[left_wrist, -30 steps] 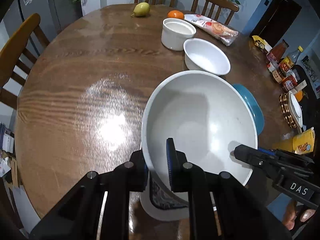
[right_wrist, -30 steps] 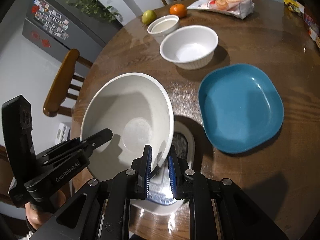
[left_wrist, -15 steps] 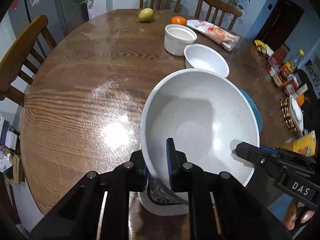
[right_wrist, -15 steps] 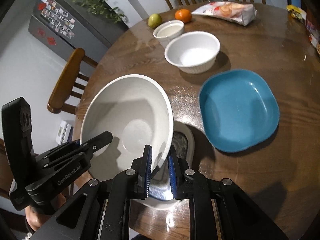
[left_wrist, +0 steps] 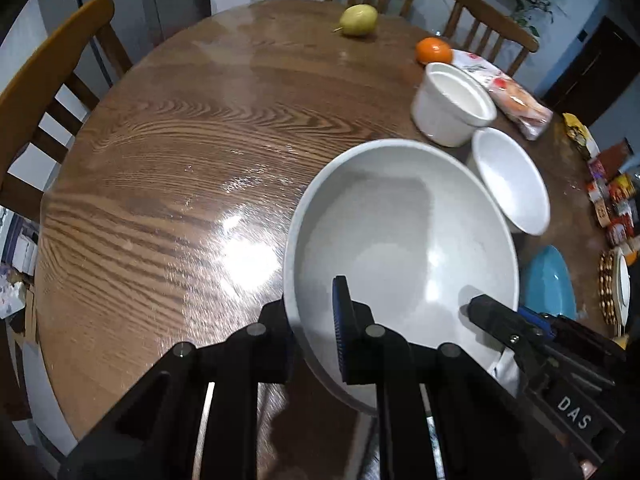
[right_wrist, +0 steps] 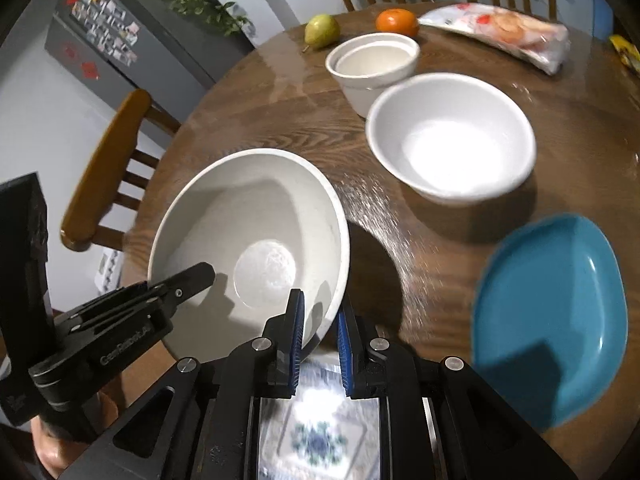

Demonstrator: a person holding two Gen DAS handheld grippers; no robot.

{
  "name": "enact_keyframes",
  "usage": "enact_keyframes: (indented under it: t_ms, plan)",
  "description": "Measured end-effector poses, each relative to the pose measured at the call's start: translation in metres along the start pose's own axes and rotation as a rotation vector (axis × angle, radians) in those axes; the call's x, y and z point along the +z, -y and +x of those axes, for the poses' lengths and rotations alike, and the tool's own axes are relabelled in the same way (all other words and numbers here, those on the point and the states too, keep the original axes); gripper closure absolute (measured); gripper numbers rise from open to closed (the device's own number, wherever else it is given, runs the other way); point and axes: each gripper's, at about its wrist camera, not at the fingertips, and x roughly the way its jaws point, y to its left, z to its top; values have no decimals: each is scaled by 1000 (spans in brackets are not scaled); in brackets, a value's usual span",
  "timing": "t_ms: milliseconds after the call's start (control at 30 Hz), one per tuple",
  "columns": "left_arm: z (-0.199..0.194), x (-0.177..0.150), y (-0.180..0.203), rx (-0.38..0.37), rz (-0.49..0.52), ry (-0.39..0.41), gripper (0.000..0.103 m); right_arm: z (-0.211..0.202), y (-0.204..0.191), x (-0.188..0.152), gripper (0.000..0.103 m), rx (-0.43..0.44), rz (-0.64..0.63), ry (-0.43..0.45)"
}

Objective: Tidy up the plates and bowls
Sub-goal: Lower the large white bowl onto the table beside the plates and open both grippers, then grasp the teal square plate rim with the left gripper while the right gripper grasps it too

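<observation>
Left wrist view: the big bowl [left_wrist: 400,248] is pinched at its near rim by the left gripper [left_wrist: 316,320], one finger outside the wall and one inside, and the right gripper [left_wrist: 520,332] clamps the rim at the bowl's other side. Right wrist view shows the same from the other end: right gripper [right_wrist: 320,332] jaws nipped on the big bowl [right_wrist: 248,240] rim, left gripper [right_wrist: 176,288] biting the far edge. Neither grip has changed over the last second.

What has changed is place. The bowl, carried by both hands, has slid across the table [left_wrist: 180,168] away from the patterned plate [right_wrist: 316,432], which a second ago lay partly under it and now sits low under the right gripper. The mid bowl [right_wrist: 452,136] and the ramekin [right_wrist: 372,64] have drawn nearer, and the blue plate [right_wrist: 548,320] has dropped to the right edge and blurred, a sign of motion.

My reading: the big bowl is lifted clear of the table and is being taken toward the other white bowls, probably to group or nest them. Its own shadow falls on bare wood, so it is not yet set down. Plates look still unsorted
</observation>
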Motion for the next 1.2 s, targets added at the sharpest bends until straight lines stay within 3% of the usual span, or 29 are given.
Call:
enact_keyframes:
  t_ms: [133,200,267,300,400,533,733,833,933,1033,1200]
  plan:
    - [9,8,-7,17,-10,-3,86,10,-5,9,86,-11,-9,8]
    - [9,12,-11,20,-19,7,72,13,-6,12,79,-30,-21,5]
    - [6,17,-14,45,-25,33,35,12,-5,13,66,-49,-32,15]
    - [4,18,-15,56,-24,47,33,10,-4,13,61,-59,-29,26]
    - [-9,21,-20,82,-29,81,33,-4,8,14,61,-46,7,56]
    - [-37,15,-10,50,-5,138,33,-36,31,8,61,-28,44,97]
    - [-73,3,40,-105,93,178,33,-88,79,-6,60,-79,106,154]
    - [-73,-7,79,-177,175,145,33,-103,105,-16,60,-139,142,163]
    - [-56,-13,118,-198,258,89,34,-107,130,-26,60,-165,199,156]
    - [-20,-18,155,-190,321,-8,35,-104,149,-36,60,-181,257,139]
    - [12,-21,188,-154,367,-67,45,-94,168,-50,60,-184,303,101]
